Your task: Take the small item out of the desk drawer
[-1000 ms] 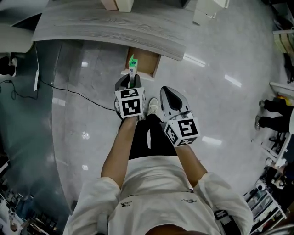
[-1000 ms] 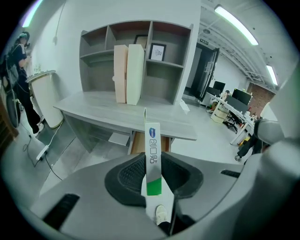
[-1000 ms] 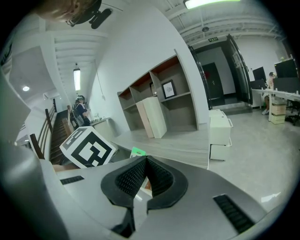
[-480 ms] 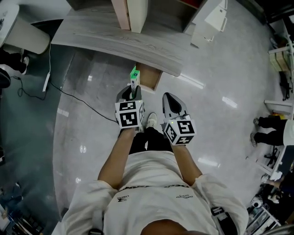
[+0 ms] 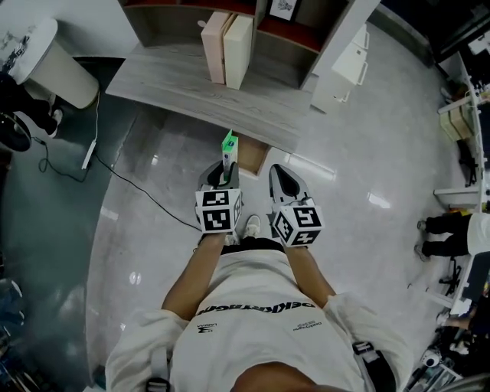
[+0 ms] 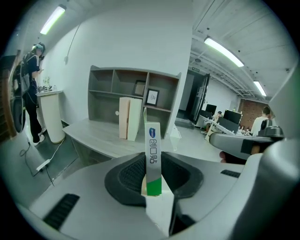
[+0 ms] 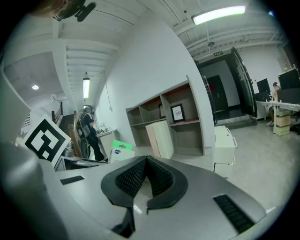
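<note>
The small box (image 6: 152,154) is pinched upright by the left tongs (image 5: 227,170) and is held clear of the open drawer (image 5: 253,158), which is seen under the edge of the bench (image 5: 191,80). The right tongs (image 7: 146,183) are pressed together with nothing between them, just beside the left.

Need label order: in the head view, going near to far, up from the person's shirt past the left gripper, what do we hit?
White shirt → left gripper → slim white-and-green box it grips → grey wood-grain desktop → two upright pale boxes → open shelf unit.
</note>
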Tool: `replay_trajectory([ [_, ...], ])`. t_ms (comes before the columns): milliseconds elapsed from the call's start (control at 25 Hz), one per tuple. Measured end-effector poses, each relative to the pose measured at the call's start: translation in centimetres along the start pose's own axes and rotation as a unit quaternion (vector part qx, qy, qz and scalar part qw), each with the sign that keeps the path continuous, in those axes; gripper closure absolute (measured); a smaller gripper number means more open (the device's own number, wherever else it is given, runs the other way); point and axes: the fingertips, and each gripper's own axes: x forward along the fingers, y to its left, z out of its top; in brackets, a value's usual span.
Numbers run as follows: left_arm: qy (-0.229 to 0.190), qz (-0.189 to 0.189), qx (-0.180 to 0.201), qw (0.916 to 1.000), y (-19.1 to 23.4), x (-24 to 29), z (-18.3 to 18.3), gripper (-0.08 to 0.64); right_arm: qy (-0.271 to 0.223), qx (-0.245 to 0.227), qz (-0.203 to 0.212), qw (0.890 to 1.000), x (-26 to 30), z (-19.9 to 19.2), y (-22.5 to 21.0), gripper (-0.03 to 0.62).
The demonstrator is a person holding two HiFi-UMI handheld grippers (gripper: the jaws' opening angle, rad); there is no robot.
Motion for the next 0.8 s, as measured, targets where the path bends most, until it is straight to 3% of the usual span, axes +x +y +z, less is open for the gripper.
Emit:
replay_trajectory([
  [800, -0.095, -0.001, 0.028, 0.9951, -1.7, -5.8, 5.9, 0.457, -0.044, -0.036, 0.02, 0.998, -2.7, 5.5, 1.8, 0.56],
])
